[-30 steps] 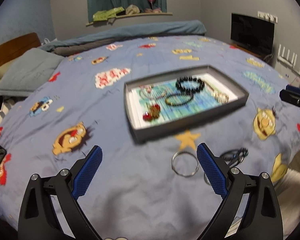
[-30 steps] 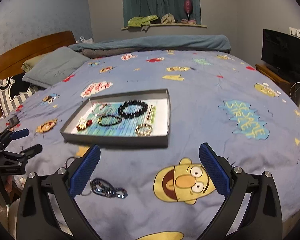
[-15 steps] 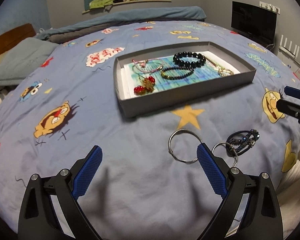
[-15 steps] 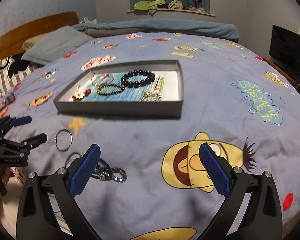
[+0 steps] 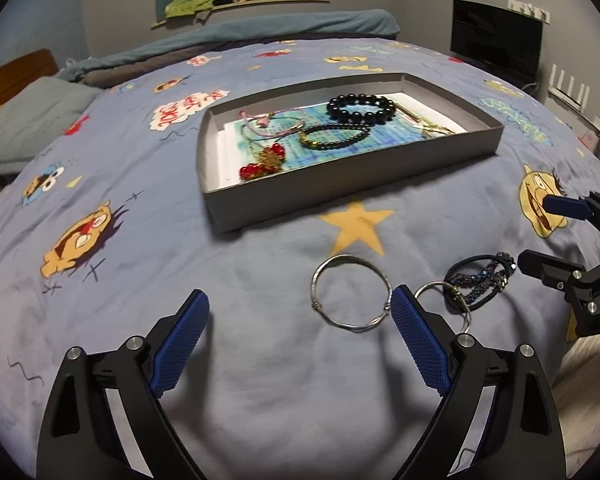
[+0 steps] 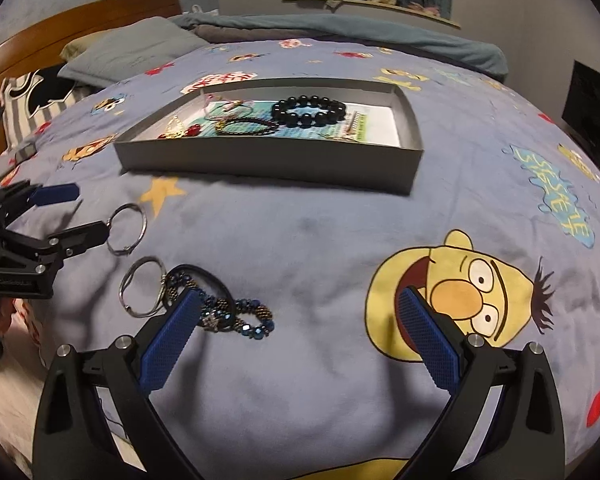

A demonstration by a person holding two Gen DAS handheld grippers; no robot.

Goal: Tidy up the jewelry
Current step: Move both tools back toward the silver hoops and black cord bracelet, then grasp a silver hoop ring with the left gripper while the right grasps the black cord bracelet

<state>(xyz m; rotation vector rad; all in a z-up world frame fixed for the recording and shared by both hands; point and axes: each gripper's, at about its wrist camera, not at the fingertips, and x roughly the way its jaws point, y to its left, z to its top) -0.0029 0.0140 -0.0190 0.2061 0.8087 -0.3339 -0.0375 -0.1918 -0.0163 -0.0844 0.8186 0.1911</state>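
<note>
Left gripper wide open, holding nothing; thin silver bangle lies on the bedspread just inside its right pad. Right gripper also wide open, empty, beside the blue beaded bracelet. Grey cardboard tray holds beaded bracelets.

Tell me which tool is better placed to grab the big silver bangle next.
Probably left. The left tool is open with the silver bangle just ahead, beside its right finger. The right tool, also open, sits nearer the blue beaded bracelet.
</note>
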